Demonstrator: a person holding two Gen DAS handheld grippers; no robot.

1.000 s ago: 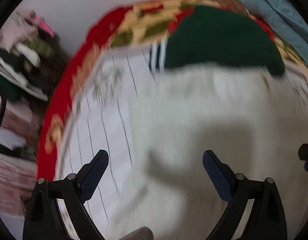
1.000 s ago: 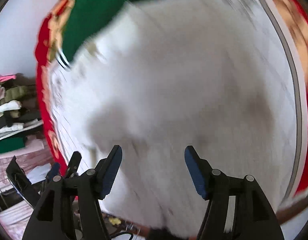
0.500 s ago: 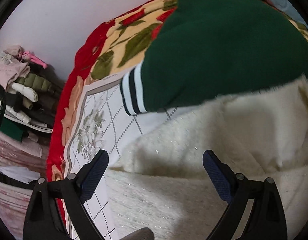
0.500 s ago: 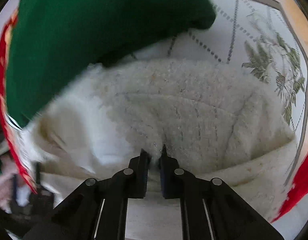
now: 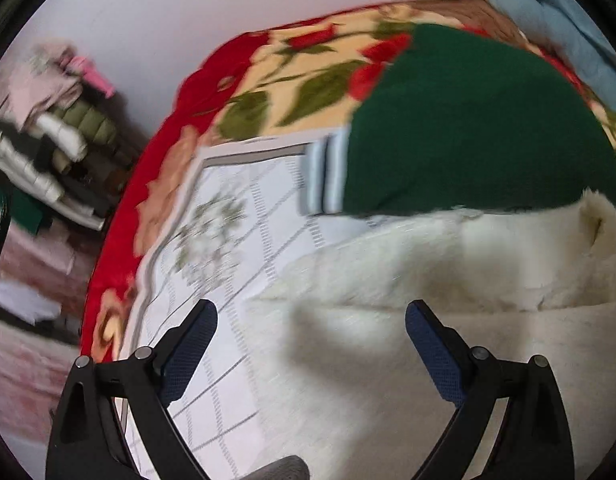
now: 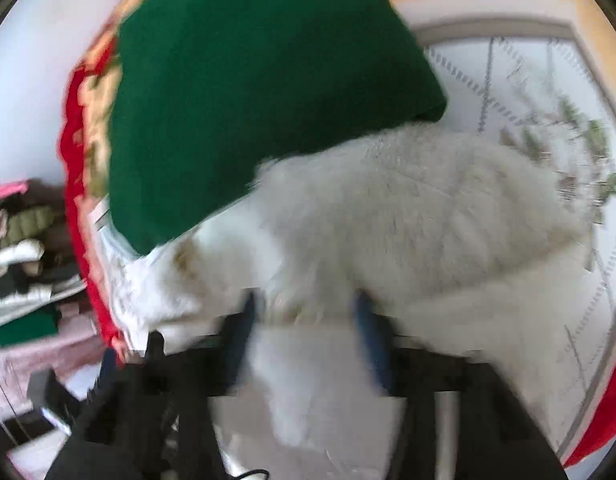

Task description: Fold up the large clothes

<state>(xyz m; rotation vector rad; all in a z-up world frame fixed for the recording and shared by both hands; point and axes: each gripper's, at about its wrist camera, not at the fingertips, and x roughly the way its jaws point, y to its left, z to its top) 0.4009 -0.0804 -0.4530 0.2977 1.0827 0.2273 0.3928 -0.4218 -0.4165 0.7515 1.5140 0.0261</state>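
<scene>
**Fleece garment spread on the bed, both tongs apart**

Fleece, cream-white and shaggy (image 5: 448,320), lies across the quilted bedspread (image 5: 235,240) right in front of me, filling the lower half of both views. Its far edge touches, and partly tucks under, a dark green sweater (image 5: 476,120) that lies further back on the bed; the sweater's white-and-navy striped cuff (image 5: 326,178) points toward the left side of the left view.

My left tongs (image 5: 311,344) hang over the near left edge of the fleece with their two blue-padded fingers (image 5: 189,354) spread wide. Nothing sits between them; they cast a soft shadow on the pile below. The left finger is over bare bedspread, the right finger over the fleece.

My right tongs (image 6: 308,332) are badly smeared by motion blur. Their blue pads (image 6: 370,340) stand apart with a hump of fleece between them, but I cannot tell whether they touch or pinch the fabric. In this view the fleece bunches up into a rounded fold, with the green sweater just behind it and overlapping its upper left.

The bedspread has a white centre with dashed diamond lines and floral sprigs, and a red and yellow rose border (image 5: 308,64). Beyond the bed's left edge is a pile of folded clothes (image 5: 55,148) against a pale wall (image 5: 147,12). A blue cloth (image 5: 568,12) shows at the top right of the left view.
</scene>
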